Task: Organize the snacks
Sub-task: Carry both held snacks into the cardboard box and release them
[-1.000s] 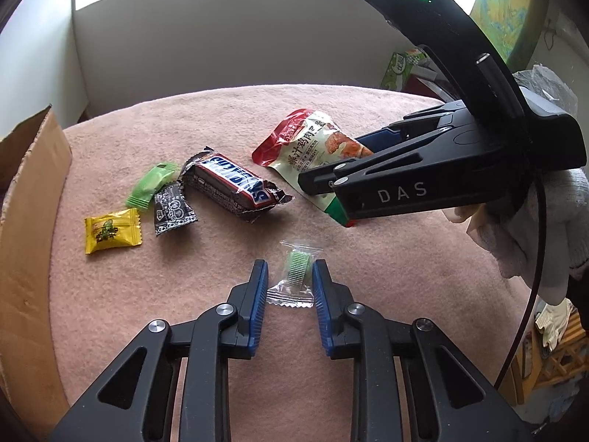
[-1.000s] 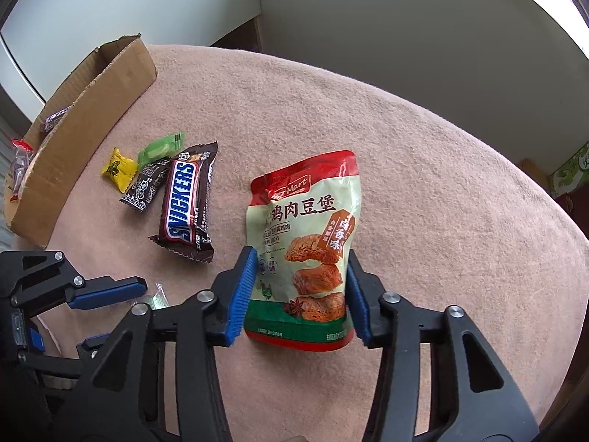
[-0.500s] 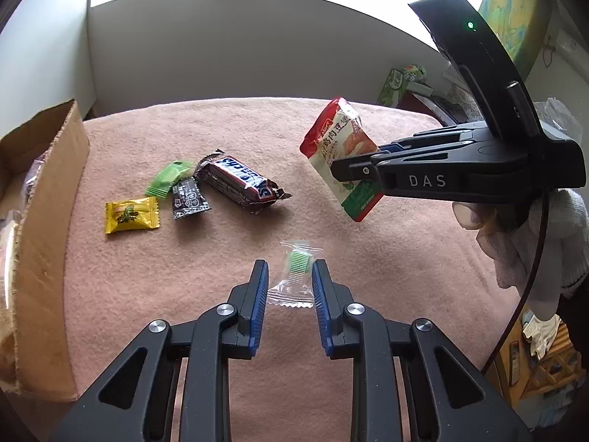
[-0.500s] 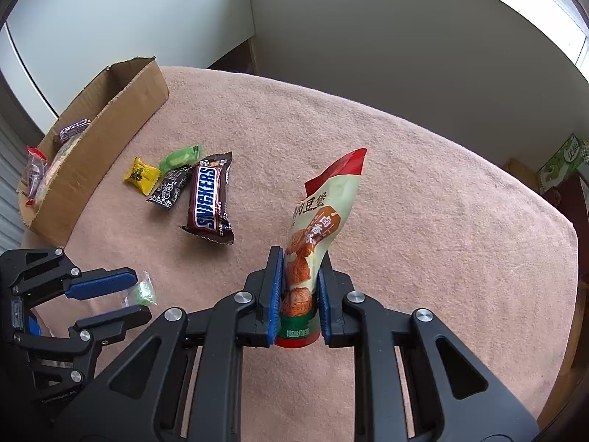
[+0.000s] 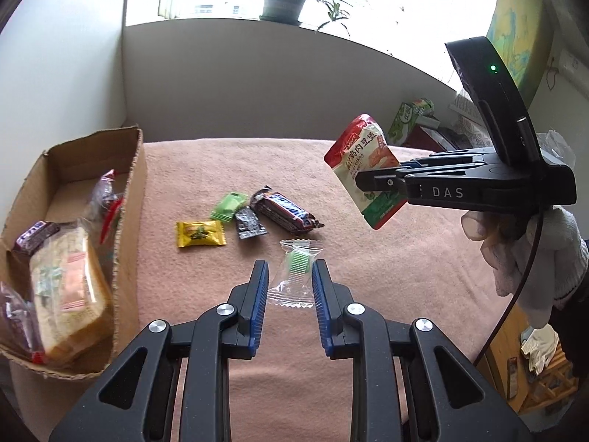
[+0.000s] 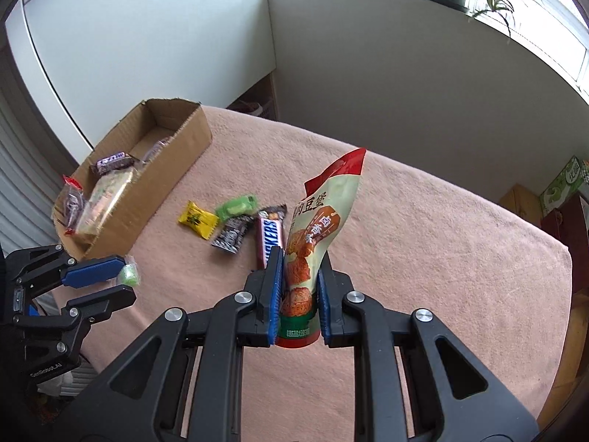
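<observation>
My right gripper [image 6: 298, 291] is shut on a red, white and green snack pouch [image 6: 320, 221] and holds it upright above the table; the pouch also shows in the left wrist view [image 5: 368, 169]. My left gripper [image 5: 289, 291] holds a clear-wrapped green candy [image 5: 296, 276] between its pads, lifted off the cloth; it also shows in the right wrist view [image 6: 129, 274]. A Snickers bar [image 5: 285, 215], a black candy [image 5: 250, 224], a green candy [image 5: 230, 206] and a yellow candy [image 5: 200, 234] lie on the pink cloth [image 5: 405, 276].
An open cardboard box [image 5: 127, 243] with several wrapped snacks stands at the table's left edge, also in the right wrist view [image 6: 162, 176]. A white wall borders the far side. A green carton [image 5: 408, 119] and clutter lie beyond the right edge.
My right gripper closed on the pouch and raised it off the cloth. My left gripper lifted with the clear-wrapped candy, and the box came into view.
</observation>
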Tool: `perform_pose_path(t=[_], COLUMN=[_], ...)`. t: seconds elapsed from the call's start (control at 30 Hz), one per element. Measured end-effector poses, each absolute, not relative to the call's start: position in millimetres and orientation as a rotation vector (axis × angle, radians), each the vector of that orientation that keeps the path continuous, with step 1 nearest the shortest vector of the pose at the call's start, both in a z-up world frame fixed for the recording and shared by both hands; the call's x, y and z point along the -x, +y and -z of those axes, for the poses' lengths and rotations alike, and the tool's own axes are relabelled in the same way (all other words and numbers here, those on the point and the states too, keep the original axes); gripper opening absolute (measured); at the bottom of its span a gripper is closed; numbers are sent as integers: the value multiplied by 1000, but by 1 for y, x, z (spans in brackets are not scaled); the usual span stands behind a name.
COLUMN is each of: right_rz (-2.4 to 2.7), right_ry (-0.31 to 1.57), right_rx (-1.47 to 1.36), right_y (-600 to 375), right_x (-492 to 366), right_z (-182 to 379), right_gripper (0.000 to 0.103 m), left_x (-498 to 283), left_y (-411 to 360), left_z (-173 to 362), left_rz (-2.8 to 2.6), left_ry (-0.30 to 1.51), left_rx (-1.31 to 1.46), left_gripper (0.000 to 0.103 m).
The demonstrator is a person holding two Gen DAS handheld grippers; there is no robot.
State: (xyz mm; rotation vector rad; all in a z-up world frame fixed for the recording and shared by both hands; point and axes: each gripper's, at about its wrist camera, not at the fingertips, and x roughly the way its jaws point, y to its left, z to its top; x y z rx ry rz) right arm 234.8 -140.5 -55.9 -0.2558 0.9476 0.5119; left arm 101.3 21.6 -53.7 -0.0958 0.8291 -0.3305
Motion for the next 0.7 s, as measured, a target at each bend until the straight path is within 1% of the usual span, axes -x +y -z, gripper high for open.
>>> perform_pose_path(t=[0.23,0.5,0.7], right_rz=[-604,-700,-747], right_ry=[905,911,937], right_rx=[251,250,256], right_y=[-80,-8,32], right_x=[-232,-236,-246], right_z=[40,39,46], right_gripper=[17,17,17], left_x=[-106,-112,-118], left_y=[67,127,155], left_z=[32,33,35], left_rz=[242,115,52], left_ry=[784,761,758], left_rx=[105,149,157], left_gripper=[23,23,23])
